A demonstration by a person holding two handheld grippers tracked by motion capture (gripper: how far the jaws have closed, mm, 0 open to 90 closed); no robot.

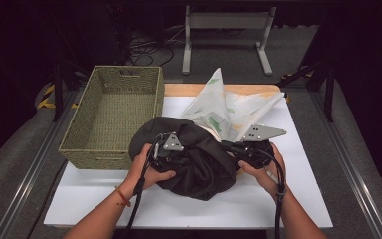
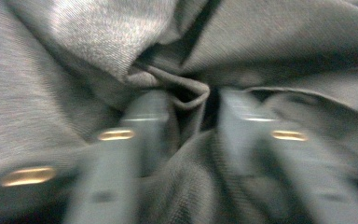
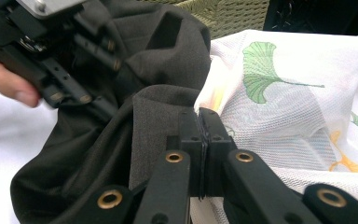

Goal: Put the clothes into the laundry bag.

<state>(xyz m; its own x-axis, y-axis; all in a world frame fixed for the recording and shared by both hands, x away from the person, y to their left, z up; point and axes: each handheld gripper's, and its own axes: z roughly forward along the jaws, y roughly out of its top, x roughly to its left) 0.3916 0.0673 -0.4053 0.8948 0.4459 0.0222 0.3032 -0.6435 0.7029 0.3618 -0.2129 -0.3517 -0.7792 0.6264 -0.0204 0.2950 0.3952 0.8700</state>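
Observation:
A black garment (image 1: 199, 164) lies bunched at the middle of the white tabletop (image 1: 303, 169), and its far side meets a white mesh bag (image 1: 214, 107) printed with green leaves. My left gripper (image 1: 185, 152) is pushed into the garment from the left. In the left gripper view, which is blurred, its jaws (image 2: 191, 100) pinch a fold of the dark cloth (image 2: 98, 37). My right gripper (image 3: 200, 121) is shut on the rim of the mesh bag (image 3: 284, 116), right beside the garment's edge (image 3: 158, 126). In the high view it (image 1: 229, 145) pulls the bag's edge taut.
A woven green basket (image 1: 74, 134) stands empty at the left of the table, touching the garment's left side; its corner (image 3: 223, 14) shows behind the cloth. A wooden board (image 1: 189, 89) lies under the bag at the back. A metal stand (image 1: 226, 22) is beyond the table.

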